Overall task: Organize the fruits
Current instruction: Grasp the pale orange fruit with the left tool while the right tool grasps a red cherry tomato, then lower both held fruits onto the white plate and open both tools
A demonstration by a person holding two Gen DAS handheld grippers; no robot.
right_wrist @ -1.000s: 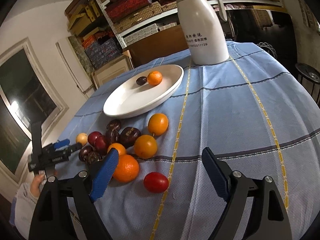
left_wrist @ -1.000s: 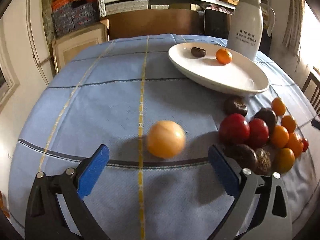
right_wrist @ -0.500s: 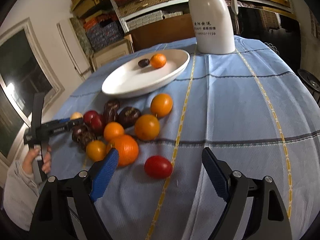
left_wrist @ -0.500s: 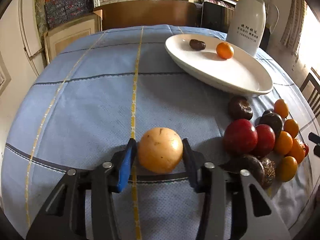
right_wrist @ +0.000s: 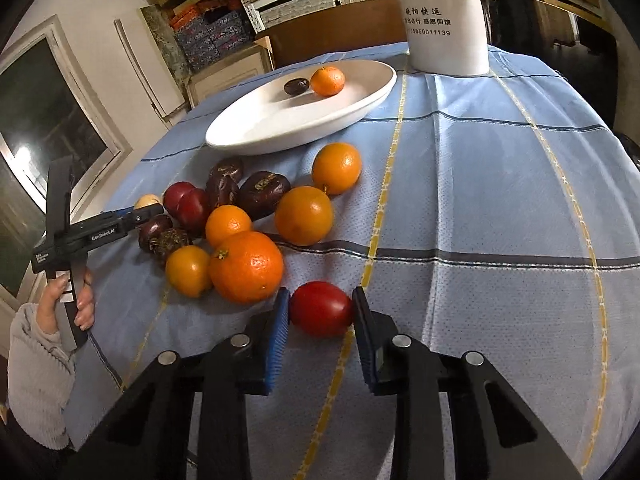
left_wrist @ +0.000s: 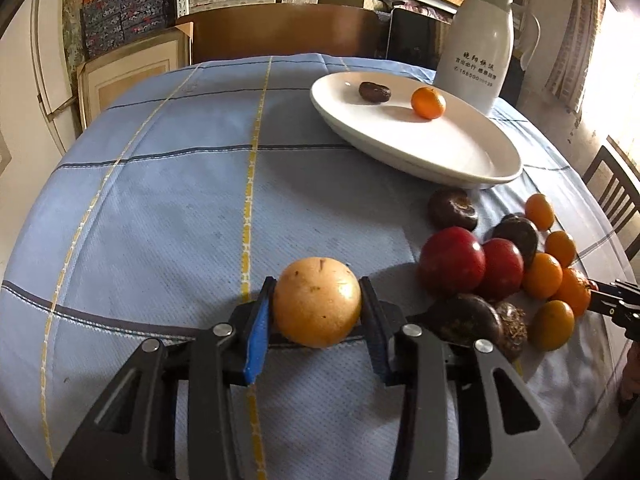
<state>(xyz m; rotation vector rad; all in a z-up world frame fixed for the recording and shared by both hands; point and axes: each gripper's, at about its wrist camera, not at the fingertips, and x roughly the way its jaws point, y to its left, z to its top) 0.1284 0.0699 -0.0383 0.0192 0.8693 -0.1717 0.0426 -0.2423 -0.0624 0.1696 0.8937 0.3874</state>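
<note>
Yellow fruit [left_wrist: 316, 302] clamped between both pads of left gripper [left_wrist: 316, 312], low over the blue cloth [left_wrist: 160, 200], left of the pile [left_wrist: 500, 272]. Red fruit [right_wrist: 321, 308] bracketed by right gripper [right_wrist: 320, 320]; pads touching or nearly so, grip looks closed on it but not beyond doubt. Sitting on the cloth just beside a big orange [right_wrist: 246, 267], at the near edge of the pile. Farther back, white plate [left_wrist: 460, 160] holding only a dark fruit [left_wrist: 374, 91] and a small orange [left_wrist: 428, 103]; white jug [left_wrist: 476, 52] behind it.

Step in hand, by judgement: picking, both sides at once. Next: lift clear of neighbours, carry to the plate, set down gently on a bare patch. Round fruit likely to roll, so release low.
</note>
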